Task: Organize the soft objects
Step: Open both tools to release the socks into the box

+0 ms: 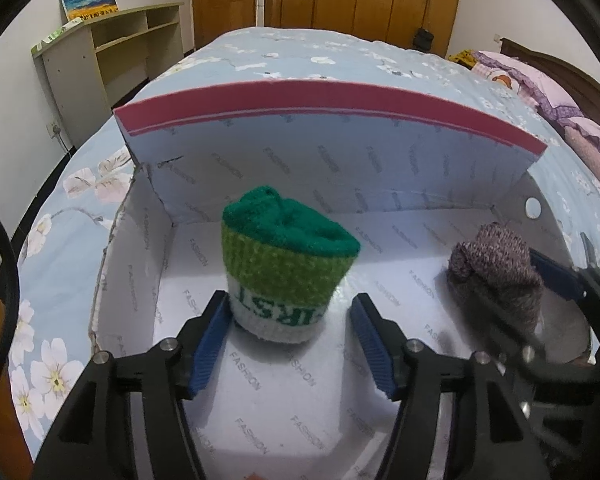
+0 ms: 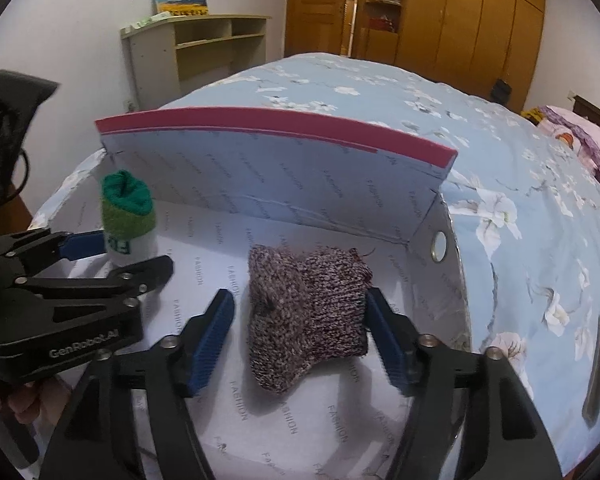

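An open shoebox sits on the bed, its lid standing up along the far side. Two rolled sock bundles lie inside it. Toward the left wall, the green sock roll stands between the spread fingers of the left gripper. Toward the right wall, the purple sock roll sits between the open right gripper, whose right pad touches it. A dark phone lies at the bed's right edge, partly cut off.

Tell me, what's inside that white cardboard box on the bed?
The white cardboard box holds two rolled knitted socks: a green-and-white one and a mottled purple-brown one. What lies beneath each sock is covered.
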The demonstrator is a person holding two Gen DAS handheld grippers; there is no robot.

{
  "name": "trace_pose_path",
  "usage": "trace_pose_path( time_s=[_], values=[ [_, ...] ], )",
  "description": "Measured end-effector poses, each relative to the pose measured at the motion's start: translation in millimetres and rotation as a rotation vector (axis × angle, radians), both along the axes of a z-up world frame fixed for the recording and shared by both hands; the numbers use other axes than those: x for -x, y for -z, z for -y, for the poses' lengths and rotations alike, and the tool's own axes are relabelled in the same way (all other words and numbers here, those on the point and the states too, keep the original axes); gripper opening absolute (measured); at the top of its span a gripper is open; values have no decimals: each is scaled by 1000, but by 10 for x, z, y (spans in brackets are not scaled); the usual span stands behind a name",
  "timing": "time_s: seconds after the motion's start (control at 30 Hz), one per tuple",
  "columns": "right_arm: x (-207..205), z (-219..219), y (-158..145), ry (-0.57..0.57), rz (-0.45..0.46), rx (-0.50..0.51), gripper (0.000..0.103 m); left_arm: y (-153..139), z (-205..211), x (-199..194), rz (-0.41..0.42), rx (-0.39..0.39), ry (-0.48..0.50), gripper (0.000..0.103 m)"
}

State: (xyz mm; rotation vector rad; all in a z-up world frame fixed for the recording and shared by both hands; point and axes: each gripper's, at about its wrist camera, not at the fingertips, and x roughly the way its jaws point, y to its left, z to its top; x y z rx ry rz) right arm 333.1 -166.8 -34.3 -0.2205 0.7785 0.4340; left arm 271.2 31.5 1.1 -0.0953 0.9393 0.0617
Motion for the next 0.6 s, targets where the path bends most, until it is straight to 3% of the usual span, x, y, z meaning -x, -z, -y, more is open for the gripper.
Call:
trace_pose_path(
  time_s=[0.2,0.6],
  values=[
    [25,115,-73,11,-10,-62,77,-56,-19,80,-3,24,4,67],
    [254,258,-390,-1,21,-137,77,-462,13,368,60,15,34,69]
  ],
)
